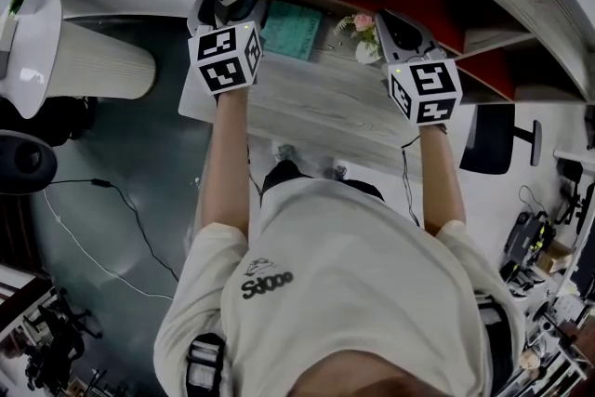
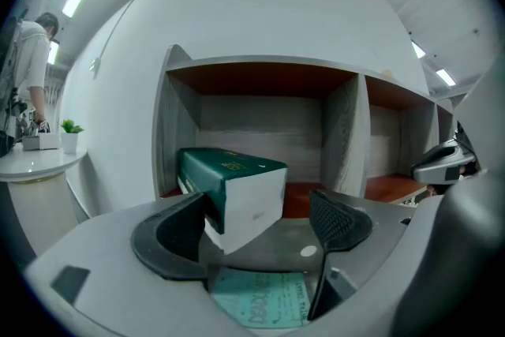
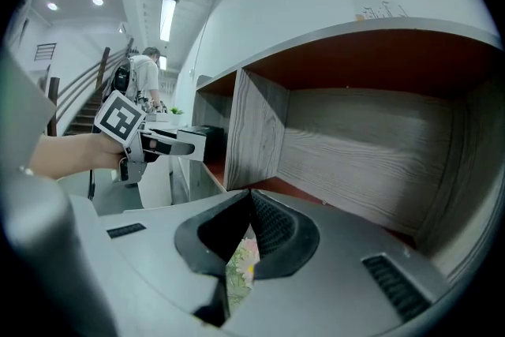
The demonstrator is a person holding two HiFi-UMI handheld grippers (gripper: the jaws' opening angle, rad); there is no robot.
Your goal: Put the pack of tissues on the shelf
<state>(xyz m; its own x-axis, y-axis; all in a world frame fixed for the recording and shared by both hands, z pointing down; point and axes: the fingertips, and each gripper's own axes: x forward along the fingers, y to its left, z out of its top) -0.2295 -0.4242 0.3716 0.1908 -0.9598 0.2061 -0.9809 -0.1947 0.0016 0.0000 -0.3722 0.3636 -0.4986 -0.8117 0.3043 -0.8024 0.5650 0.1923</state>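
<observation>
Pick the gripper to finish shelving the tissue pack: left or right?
Left. The tissue pack sits between the parted jaws of the left gripper, facing the shelf. The right gripper is shut, well aside.

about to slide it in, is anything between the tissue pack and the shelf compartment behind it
Nothing visible. The tissue pack sits between the parted jaws of the left gripper, directly in front of the shelf compartment, whose opening and red floor show nothing inside.
</observation>
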